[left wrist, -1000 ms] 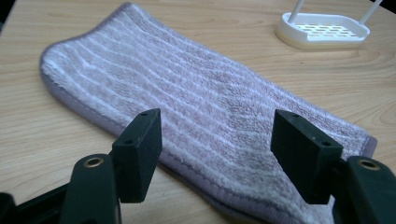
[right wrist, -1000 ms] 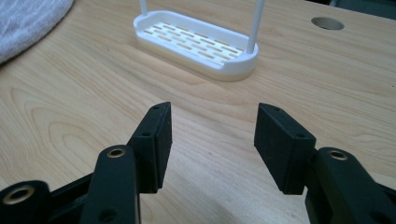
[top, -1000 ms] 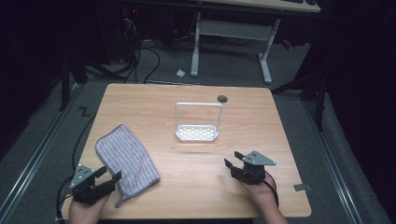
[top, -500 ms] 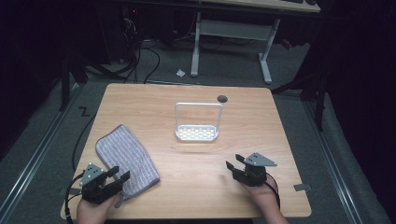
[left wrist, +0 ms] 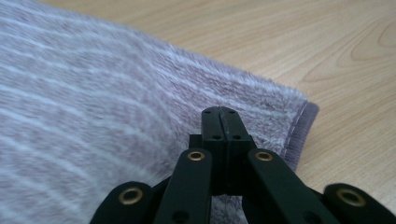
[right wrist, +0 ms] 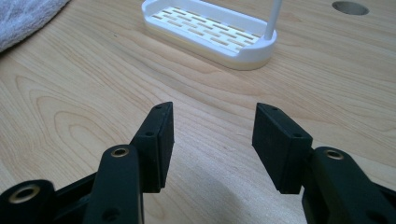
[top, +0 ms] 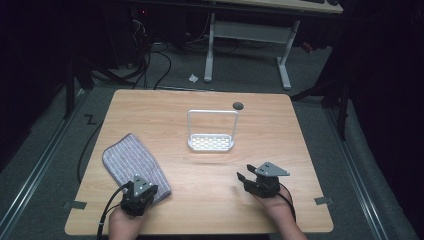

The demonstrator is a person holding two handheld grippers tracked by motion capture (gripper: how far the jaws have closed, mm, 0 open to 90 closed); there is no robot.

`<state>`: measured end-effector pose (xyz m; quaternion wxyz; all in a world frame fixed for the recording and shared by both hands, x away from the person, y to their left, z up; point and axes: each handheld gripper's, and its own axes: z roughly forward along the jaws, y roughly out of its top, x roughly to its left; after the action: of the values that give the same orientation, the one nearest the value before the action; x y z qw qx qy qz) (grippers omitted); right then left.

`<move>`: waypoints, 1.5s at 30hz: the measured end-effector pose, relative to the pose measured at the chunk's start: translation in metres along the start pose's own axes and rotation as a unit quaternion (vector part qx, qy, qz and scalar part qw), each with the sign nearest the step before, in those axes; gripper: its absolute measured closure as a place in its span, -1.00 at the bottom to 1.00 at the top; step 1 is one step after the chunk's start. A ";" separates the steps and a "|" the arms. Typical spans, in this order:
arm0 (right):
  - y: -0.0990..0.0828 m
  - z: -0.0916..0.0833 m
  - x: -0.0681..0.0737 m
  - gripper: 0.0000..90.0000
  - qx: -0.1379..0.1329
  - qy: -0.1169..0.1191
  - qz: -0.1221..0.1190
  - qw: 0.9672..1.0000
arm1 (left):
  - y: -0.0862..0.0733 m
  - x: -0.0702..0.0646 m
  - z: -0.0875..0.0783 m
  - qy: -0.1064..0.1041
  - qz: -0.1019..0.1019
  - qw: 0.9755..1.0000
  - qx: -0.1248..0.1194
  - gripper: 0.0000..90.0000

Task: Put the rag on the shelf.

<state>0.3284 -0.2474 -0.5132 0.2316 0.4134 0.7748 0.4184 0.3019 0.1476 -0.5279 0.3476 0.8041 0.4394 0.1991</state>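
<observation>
Left gripper (top: 138, 192) has slid onto the towel's (top: 131, 161) near corner, jaws pinched together on nothing I can confirm, right gripper (top: 248, 179) spread wide, so lifting might leave the cloth behind.

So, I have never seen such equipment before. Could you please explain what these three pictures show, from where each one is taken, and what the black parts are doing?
No robot is here: a person holds a hand tool with a two-jaw claw in each hand. The high view looks down on a wooden table from above the person's side. The other two pictures come from small cameras riding on each claw, looking along its black jaws.

On the table lie a grey striped towel and a white rack with an upright wire frame. A dark round hole is in the tabletop behind the rack.

The left claw is over the towel's near corner with its jaws together; whether any cloth is pinched between them, I cannot tell. The right claw is open and holds nothing, over bare wood and pointing toward the rack.
</observation>
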 end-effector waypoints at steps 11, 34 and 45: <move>-0.003 -0.001 -0.002 0.09 0.003 0.002 0.007 1.000 | 0.013 -0.051 0.016 -0.079 0.042 0.996 -0.010 1.00; 0.004 0.020 0.032 0.42 0.025 0.062 -0.003 0.998 | 0.006 -0.026 -0.008 -0.124 -0.005 0.991 -0.060 0.67; 0.038 0.069 0.095 0.89 0.067 0.117 -0.070 0.988 | 0.003 -0.009 0.012 -0.087 -0.010 0.996 -0.027 0.76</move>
<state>0.3422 -0.1248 -0.5197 0.1400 0.3208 0.8500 0.3937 0.3062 0.1347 -0.5339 0.4081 0.8040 0.4103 0.1367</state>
